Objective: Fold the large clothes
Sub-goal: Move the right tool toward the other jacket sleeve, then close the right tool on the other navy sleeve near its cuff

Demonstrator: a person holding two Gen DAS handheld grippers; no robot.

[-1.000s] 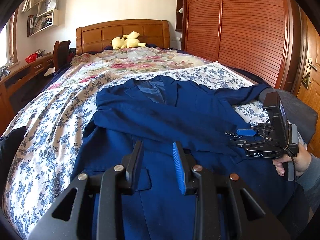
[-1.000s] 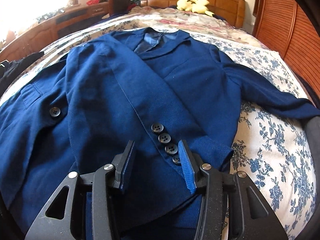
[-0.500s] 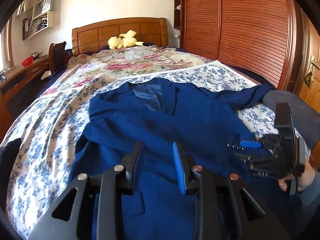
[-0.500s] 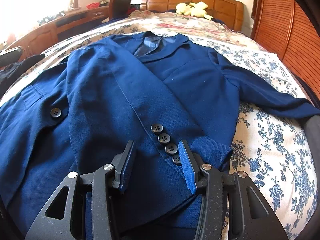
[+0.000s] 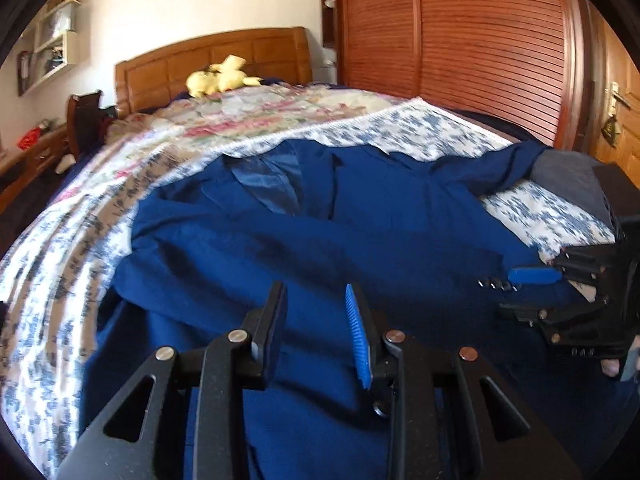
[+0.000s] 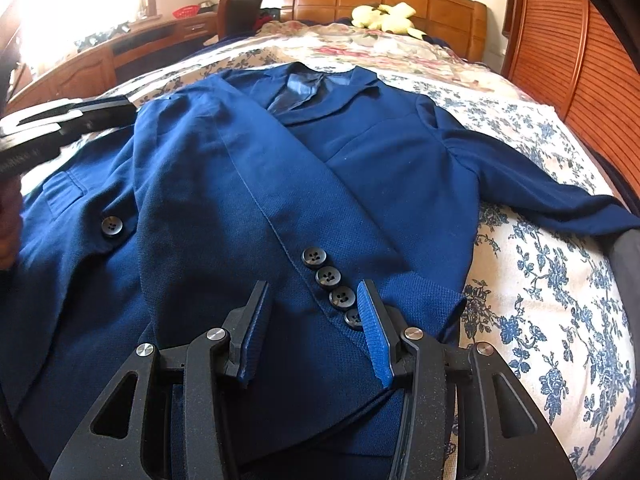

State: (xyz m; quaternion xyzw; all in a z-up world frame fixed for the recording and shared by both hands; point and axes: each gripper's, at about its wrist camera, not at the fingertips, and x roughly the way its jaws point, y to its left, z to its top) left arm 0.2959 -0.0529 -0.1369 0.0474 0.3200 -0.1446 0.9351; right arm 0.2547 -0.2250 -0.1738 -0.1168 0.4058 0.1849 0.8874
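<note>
The blue jacket (image 6: pixel 256 184) lies face-up on the bed (image 6: pixel 552 304), one sleeve folded across its front; both claws, left claw (image 5: pixel 316 328) and right claw (image 6: pixel 314 332), stand apart, gripping nothing; next, pinch the outstretched sleeve's cuff squarely.

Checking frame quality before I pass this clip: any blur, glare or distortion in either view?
Left wrist view: motion blur smears the floral bedspread and dark blue suit jacket. Right wrist view: sharp, but the sunlit window blows out white. Both views: fisheye bending and dark corners.
</note>
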